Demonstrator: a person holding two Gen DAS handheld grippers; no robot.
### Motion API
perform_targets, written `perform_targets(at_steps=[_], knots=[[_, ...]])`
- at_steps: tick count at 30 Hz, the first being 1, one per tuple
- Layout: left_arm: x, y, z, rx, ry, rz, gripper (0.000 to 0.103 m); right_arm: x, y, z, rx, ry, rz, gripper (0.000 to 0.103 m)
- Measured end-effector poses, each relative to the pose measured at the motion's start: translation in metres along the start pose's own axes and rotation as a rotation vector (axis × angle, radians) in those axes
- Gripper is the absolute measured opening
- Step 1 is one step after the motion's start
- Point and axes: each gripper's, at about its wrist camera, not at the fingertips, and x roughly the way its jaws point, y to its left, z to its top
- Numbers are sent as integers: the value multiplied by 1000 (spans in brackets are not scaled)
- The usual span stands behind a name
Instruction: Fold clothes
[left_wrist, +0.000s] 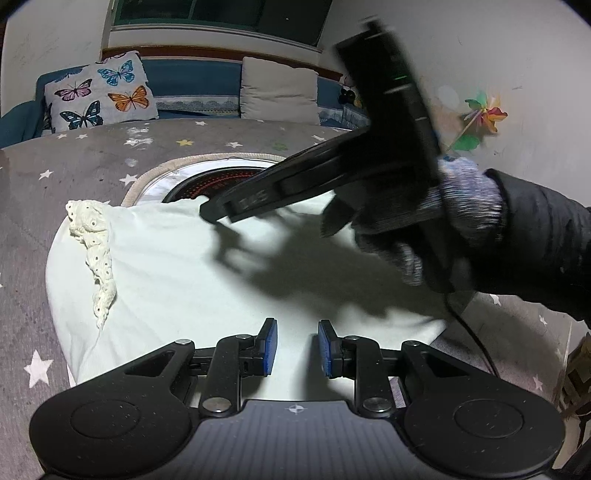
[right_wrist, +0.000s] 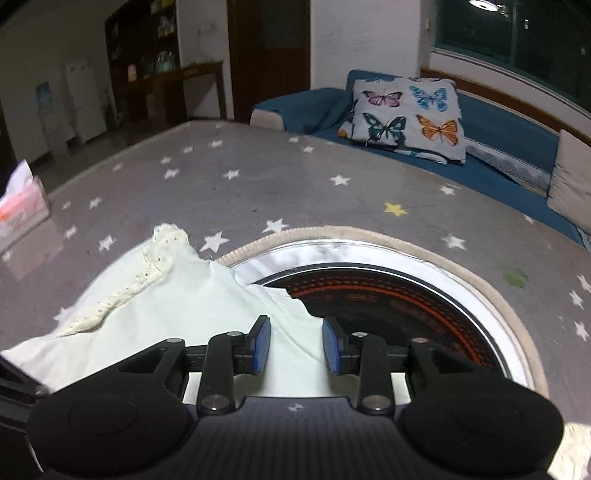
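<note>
At the bottom of the left wrist view, the left gripper (left_wrist: 294, 347) hangs low over the pale mint-green cloth garment (left_wrist: 192, 266). Its two blue pads (left_wrist: 270, 345) stand apart with nothing between them, so it is let go and grasps nothing. It looks placed near the closest edge of the garment, maybe so it can pick that edge up.

In the middle of that view the garment lies spread on the grey table cover with white stars (left_wrist: 33, 229). It looks partly flat, with a bumpy cream lace trim (left_wrist: 98, 254) running down its left side. I cannot tell if it is already folded over once or only laid out.

To the right, a hand in a speckled knit glove and dark sleeve (left_wrist: 461, 218) holds the right gripper (left_wrist: 210, 212), which points down at the far edge of the garment. Its dark shadow falls across the cloth.

In the right wrist view, at the bottom middle, the right gripper's blue pads (right_wrist: 263, 345) are also apart. The wavy far edge of the garment lies in the gap, but the pads are not squeezing it. Just past it is a round black cooktop with red rings (right_wrist: 399, 306), partly covered by the garment.

Farther back, at the upper part of both views, sits a blue sofa (right_wrist: 509, 147) with a butterfly-print pillow (right_wrist: 406, 118).
</note>
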Motion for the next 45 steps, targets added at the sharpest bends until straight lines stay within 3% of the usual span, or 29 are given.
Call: perform_targets(at_steps=[7,19,22,27,30,33,35,39,45], knots=[[-27,8,-3,-62,-54,69,28,-15,2,4,13,-32,7,31],[-91,26,-23,-260,-188,342,45,-47,23,-3,10,-21,73,32],[-96,31,-28,-300,-179,357,52,-52,31,0,6,-23,94,32],[-94,33,-36,-349,-161,340,53,-59,48,8,-10,-29,141,32],[-92,33,-40,-374,-152,325,50,-60,61,12,-33,-26,163,32],[-91,34,-44,-400,-143,309,33,-59,73,13,-52,-18,182,32],[-89,34,-47,-417,-137,299,27,-57,79,14,-63,-11,191,32],[-89,33,-51,-447,-136,282,19,-55,86,18,-64,6,210,32],[-98,30,-47,-441,-186,277,19,-50,92,29,-44,25,240,33]])
